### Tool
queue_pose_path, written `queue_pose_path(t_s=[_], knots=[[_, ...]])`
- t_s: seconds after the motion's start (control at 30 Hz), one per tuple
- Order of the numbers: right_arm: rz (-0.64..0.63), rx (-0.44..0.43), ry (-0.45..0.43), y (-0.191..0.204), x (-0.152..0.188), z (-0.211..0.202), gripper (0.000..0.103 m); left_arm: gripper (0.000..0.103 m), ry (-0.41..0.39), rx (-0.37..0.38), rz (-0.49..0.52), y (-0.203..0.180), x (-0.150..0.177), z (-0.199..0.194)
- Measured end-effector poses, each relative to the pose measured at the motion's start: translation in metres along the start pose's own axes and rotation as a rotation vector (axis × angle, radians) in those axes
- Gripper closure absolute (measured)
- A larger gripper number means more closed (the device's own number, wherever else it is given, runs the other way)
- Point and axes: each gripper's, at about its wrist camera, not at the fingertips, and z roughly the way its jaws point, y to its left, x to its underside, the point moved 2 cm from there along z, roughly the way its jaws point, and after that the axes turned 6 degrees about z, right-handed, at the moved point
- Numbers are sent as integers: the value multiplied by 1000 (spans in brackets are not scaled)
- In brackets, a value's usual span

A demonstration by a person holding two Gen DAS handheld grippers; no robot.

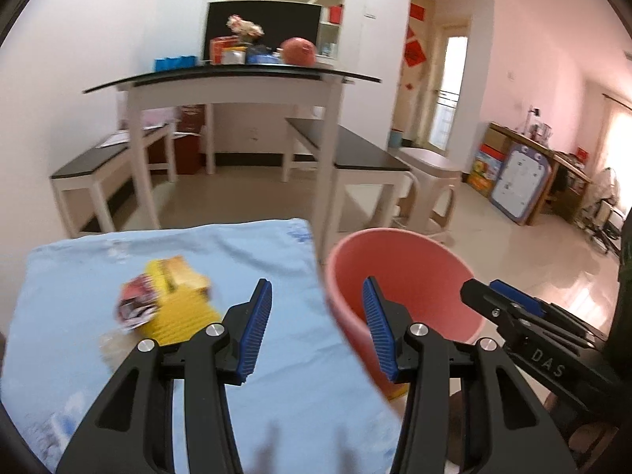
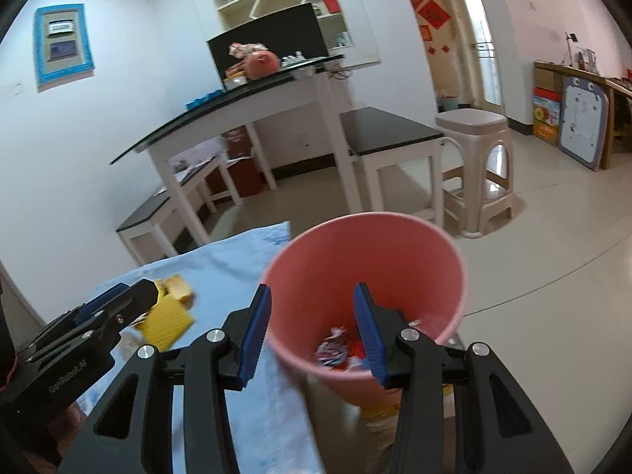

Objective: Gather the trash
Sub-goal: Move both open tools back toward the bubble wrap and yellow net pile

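Left claw nearer the leftover trash, right claw over the bin

Left claw (image 1: 317, 326) apart, empty; crumpled wrapper (image 1: 136, 306) and yellow box (image 1: 179, 300) lie up-left of it on the blue-cloth surface (image 1: 276, 395). Right claw (image 2: 312, 333) apart, empty, above pink bin (image 2: 395, 260) with scraps (image 2: 335, 349) inside.

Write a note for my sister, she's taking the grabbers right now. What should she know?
Left gripper: open, holding nothing, above the blue cloth near its right edge.
Right gripper: open, holding nothing, over the pink bin.
Done: some wrappers already lie in the bin.
Left: a crumpled wrapper, a yellow box and a yellow ridged piece still lie on the cloth, left of the left gripper. A blurry pale scrap near them may also be trash.
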Motion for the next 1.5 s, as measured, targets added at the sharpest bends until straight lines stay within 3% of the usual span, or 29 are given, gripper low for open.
queue_pose_path(t_s=[0.33, 0.73, 1.1, 1.23, 1.5], knots=[[-18, -50, 65, 53, 55, -17, 60, 55, -27, -100, -66, 46, 39, -64], [-130, -77, -7, 106, 79, -52, 53, 55, -49, -104, -154, 82, 73, -103], [-216, -92, -37, 139, 99, -76, 32, 55, -61, -53, -191, 95, 86, -118], [-191, -85, -83, 140, 103, -90, 19, 55, -47, -31, -189, 98, 90, -120], [-194, -72, -91, 155, 111, -96, 10, 55, -16, -45, -225, 116, 101, -124]])
